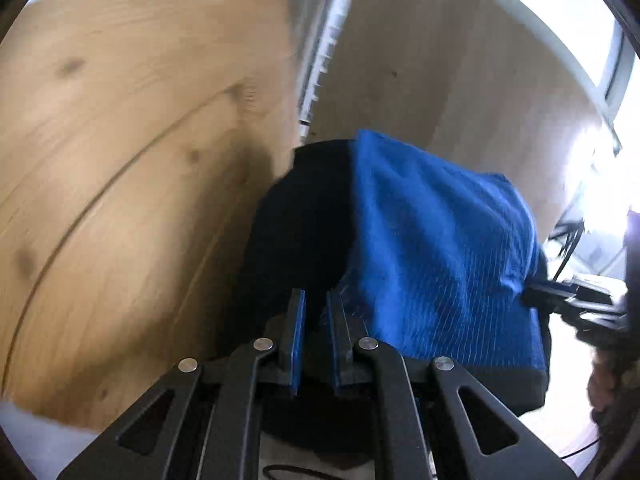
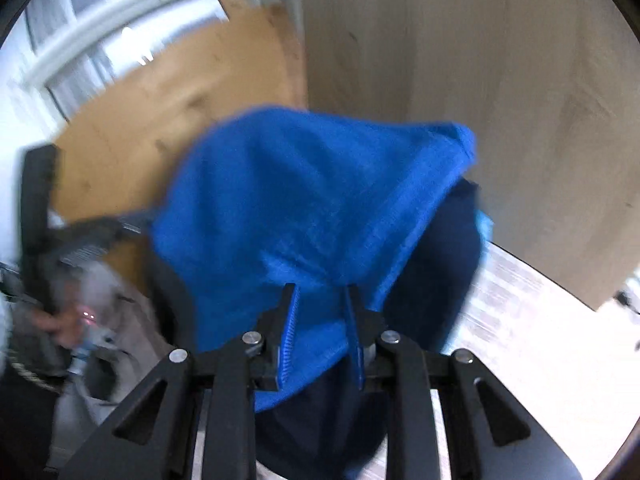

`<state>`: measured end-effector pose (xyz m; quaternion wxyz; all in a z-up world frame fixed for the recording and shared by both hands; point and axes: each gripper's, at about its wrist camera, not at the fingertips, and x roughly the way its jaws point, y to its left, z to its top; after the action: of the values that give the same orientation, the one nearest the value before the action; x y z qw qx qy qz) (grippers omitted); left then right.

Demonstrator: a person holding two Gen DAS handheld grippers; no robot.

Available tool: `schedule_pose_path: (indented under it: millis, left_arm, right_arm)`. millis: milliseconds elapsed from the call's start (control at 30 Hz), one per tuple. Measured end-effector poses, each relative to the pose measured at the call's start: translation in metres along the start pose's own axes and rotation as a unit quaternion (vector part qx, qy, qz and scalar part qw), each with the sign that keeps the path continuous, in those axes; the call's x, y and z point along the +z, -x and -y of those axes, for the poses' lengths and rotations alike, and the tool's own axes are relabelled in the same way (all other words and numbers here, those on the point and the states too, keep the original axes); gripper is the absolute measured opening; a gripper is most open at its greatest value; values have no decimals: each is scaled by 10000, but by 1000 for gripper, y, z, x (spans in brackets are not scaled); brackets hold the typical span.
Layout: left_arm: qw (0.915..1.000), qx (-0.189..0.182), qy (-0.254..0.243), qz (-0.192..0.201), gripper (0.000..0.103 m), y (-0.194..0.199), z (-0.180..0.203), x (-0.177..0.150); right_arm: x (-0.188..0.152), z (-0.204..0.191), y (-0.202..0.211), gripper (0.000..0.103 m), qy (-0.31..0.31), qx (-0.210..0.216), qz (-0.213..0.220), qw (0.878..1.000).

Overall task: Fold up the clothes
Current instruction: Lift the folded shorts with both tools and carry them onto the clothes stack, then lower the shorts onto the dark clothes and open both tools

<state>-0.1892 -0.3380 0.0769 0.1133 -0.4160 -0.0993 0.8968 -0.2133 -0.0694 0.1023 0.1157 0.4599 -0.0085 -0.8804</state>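
Pale wood flooring [image 1: 460, 60] fills the far and right side of both views, bright with window glare at the right edge of the left wrist view; at the left lies a knotty pine tabletop [image 1: 120, 140], its rounded far edge dropping to the floor beside a white slatted strip [image 1: 326, 52], which looks like a radiator, though motion blur leaves that unsure; the tabletop is bare across its left and near parts, so open room lies there; to the right of that edge hangs the blue garment [image 1: 432, 240], bright blue with fine pale stripes on one face and dark navy on the other, bunched and held off the table between the two tools; the left gripper [image 1: 316, 304] has its blue-padded jaws nearly together, clenched on the garment's near edge where dark cloth fills the narrow gap; at the right edge of that view the right gripper [image 1: 532, 294] bites the garment's far right corner; seen from its own camera, the right gripper [image 2: 320, 292] has a fold of blue cloth running down between its jaws, grasped; in that view the left gripper [image 2: 128, 226] stands at the left, gripping the opposite corner, with a hand [image 2: 56, 320] behind it; pale, blurred cloth [image 2: 120, 320] lies below it.
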Motion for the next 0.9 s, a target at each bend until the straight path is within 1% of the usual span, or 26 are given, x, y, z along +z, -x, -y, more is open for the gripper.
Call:
schedule_pose_path:
  millis: [33, 67, 167, 233, 333, 367, 400, 467, 500, 600, 633, 667, 700, 767, 833, 900]
  left_arm:
    - [10000, -31, -15, 45, 10, 5, -2, -3]
    - [9999, -69, -47, 74, 11, 8, -3, -5]
    - [9994, -211, -285, 18, 19, 8, 3, -7]
    - [9989, -151, -437, -4, 30, 5, 9, -6]
    - [9987, -84, -496, -79, 32, -1, 10, -5]
    - [9986, -113, -509, -93, 32, -3, 11, -5]
    - [9985, -142, -523, -108, 31, -6, 11, -6]
    - [9982, -188, -549, -129, 14, -11, 13, -6]
    - [9982, -169, -561, -110, 8, -11, 15, -5]
    - [9990, -106, -425, 111, 7, 1, 15, -6]
    - [9993, -6, -318, 218, 7, 6, 13, -7]
    - [9993, 237, -188, 239, 7, 8, 11, -9]
    - [9987, 462, -93, 173, 8, 7, 10, -11]
    - [9978, 638, -159, 17, 8, 3, 14, -15]
    - [9971, 712, -278, 41, 8, 6, 21, -14]
    - [9975, 623, -293, 153, 8, 16, 26, -10]
  right_arm:
    - [-1, 2, 2, 23, -37, -45, -17, 10000]
    - [-1, 4, 5, 23, -93, 1, 12, 10000]
    - [2, 9, 14, 23, -216, 82, 105, 9997]
    - [6, 10, 13, 23, -212, 44, 110, 9997]
    - [7, 8, 7, 23, -206, 6, 11, 9998]
    - [6, 7, 5, 23, -204, 1, -28, 9998]
    - [6, 7, 1, 23, -203, -14, -57, 9998]
    - [7, 5, -2, 23, -216, -15, -94, 9997]
    - [7, 6, -3, 23, -233, 1, -108, 9997]
    - [10, 2, -9, 23, -186, -12, -145, 9997]
    - [10, 2, -10, 23, -156, -21, -161, 9997]
    - [10, 2, -11, 23, -133, -24, -176, 9998]
    - [11, 1, -13, 23, -123, -24, -184, 9998]
    - [12, 0, -15, 23, -85, -77, -203, 9997]
    - [12, 1, -16, 23, -68, -92, -220, 9997]
    - [12, 2, -16, 23, -69, -87, -224, 9997]
